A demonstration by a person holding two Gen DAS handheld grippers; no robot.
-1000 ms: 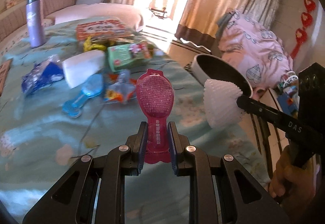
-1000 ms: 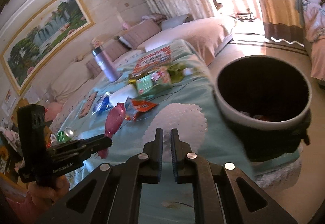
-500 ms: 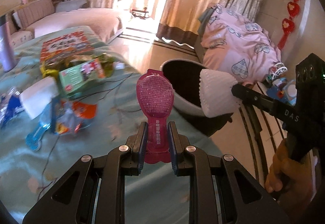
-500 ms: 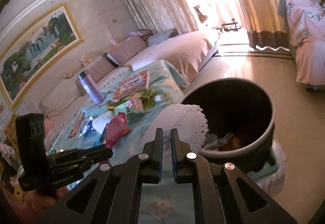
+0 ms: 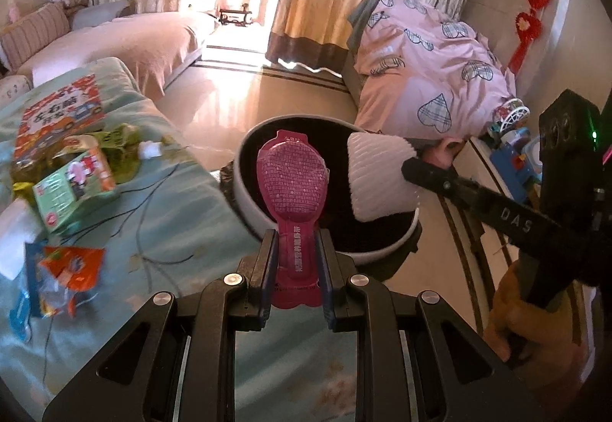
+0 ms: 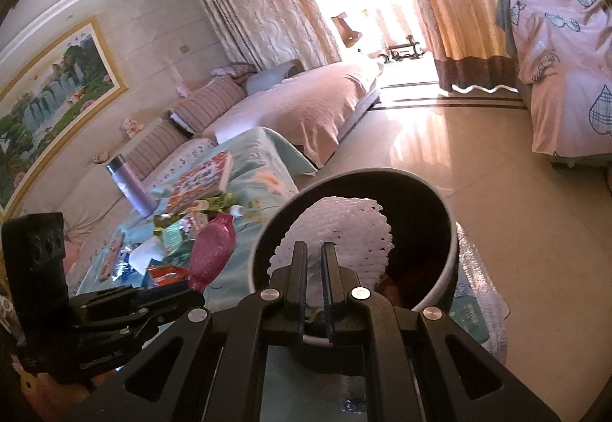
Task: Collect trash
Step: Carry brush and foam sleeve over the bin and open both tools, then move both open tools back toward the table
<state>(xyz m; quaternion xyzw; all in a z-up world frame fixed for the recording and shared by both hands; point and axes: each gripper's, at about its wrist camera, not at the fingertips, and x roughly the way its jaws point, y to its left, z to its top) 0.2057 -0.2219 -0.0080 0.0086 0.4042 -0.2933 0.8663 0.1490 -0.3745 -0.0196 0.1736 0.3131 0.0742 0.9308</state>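
Note:
My left gripper (image 5: 295,244) is shut on the neck of a magenta plastic pouch (image 5: 292,183), whose wide end reaches over the rim of the round dark trash bin (image 5: 248,200). My right gripper (image 6: 314,253) is shut on a white foam net sleeve (image 6: 344,227), held over the bin (image 6: 449,253); in the left wrist view that sleeve (image 5: 376,179) hangs above the bin's right half. The right wrist view also catches the pouch (image 6: 212,250) and the left gripper (image 6: 183,297) to the left of the bin.
A table with a teal cloth (image 5: 179,215) carries a green carton (image 5: 70,184), an orange wrapper (image 5: 72,261), a picture book (image 5: 57,116) and a purple flask (image 6: 130,184). A sofa (image 5: 126,39) stands behind, a pink quilt (image 5: 428,77) at right.
Both grippers have swung right, from above the table to above the bin, each carrying its item. The bin has grown larger and nearer in both views.

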